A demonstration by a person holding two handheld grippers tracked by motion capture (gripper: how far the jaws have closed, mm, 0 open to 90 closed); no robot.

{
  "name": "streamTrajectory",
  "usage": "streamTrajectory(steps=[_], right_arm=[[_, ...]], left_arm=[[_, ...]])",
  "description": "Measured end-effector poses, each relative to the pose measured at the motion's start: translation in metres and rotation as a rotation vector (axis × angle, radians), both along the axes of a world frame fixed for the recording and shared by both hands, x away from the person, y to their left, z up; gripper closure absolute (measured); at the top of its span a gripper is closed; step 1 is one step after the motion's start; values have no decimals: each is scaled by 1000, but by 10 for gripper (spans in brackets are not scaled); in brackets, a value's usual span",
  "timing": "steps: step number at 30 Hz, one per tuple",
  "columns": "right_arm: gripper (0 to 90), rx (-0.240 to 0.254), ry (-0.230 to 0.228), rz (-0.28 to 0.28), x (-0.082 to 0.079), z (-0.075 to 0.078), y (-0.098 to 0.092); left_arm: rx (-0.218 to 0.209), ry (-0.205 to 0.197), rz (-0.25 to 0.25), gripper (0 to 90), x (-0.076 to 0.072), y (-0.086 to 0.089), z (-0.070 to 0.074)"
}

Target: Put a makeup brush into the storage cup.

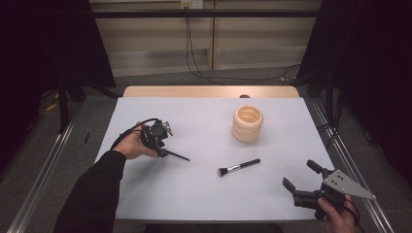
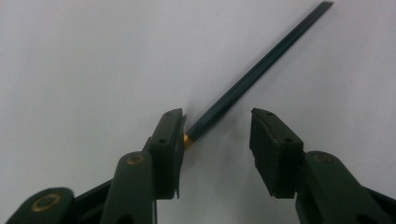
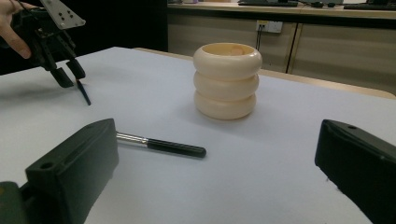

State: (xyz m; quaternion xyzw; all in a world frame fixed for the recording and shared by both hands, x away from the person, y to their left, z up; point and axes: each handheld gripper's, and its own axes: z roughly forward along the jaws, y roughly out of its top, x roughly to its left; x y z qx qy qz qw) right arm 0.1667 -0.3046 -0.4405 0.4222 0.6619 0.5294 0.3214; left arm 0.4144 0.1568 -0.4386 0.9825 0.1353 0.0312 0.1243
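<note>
Left gripper (image 2: 215,135) down over dark pencil (image 2: 261,70), left of the ribbed cream holder (image 1: 248,124); jaws straddle its near end, one pad touching, not clamped. Right gripper (image 1: 302,175) hangs open, empty. Makeup brush (image 1: 238,167) lies before holder. Nothing lifted yet.

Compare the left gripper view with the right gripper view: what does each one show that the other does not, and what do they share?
The left gripper view alone shows, close up, a gold band at the near end of the pencil, which touches one pad; the other pad stands apart from it.

The right gripper view alone shows the cream holder of three stacked rings, the brush lying in front of it, and a hand holding the left gripper.

Both share the white table and the dark pencil resting on it.
</note>
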Motion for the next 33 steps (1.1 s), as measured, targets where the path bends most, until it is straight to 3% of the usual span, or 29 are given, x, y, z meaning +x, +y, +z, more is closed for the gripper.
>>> streamTrajectory(steps=[1, 2, 3, 7, 8, 10, 12, 20, 26, 33], right_arm=[[0, -1, -1, 0, 0, 0, 0], [0, -1, -1, -1, 0, 0, 0], [0, -1, -2, -4, 0, 0, 0], [0, 1, 1, 0, 0, 0, 0], [0, 5, 5, -1, 0, 0, 1], [0, -1, 3, -6, 0, 0, 0], [0, -1, 1, -4, 0, 0, 0], [0, -3, 7, -2, 0, 0, 0], [0, -7, 6, -7, 0, 0, 0], [0, -9, 8, -6, 0, -1, 0]], left_arm=[[3, -2, -3, 580, 1, 0, 1], [-25, 7, 25, 587, 0, -1, -1], [-6, 2, -1, 591, 2, -1, 0], [6, 10, -15, 624, 5, -4, 0], [10, -7, -19, 638, 6, -5, 0], [-2, 16, -5, 650, 7, -5, -2], [26, 31, -32, 665, 8, -7, -5], [18, 60, -51, 762, 9, -7, -6], [12, 82, -31, 827, 10, -8, -7], [17, 87, -14, 833, 10, -9, -7]])
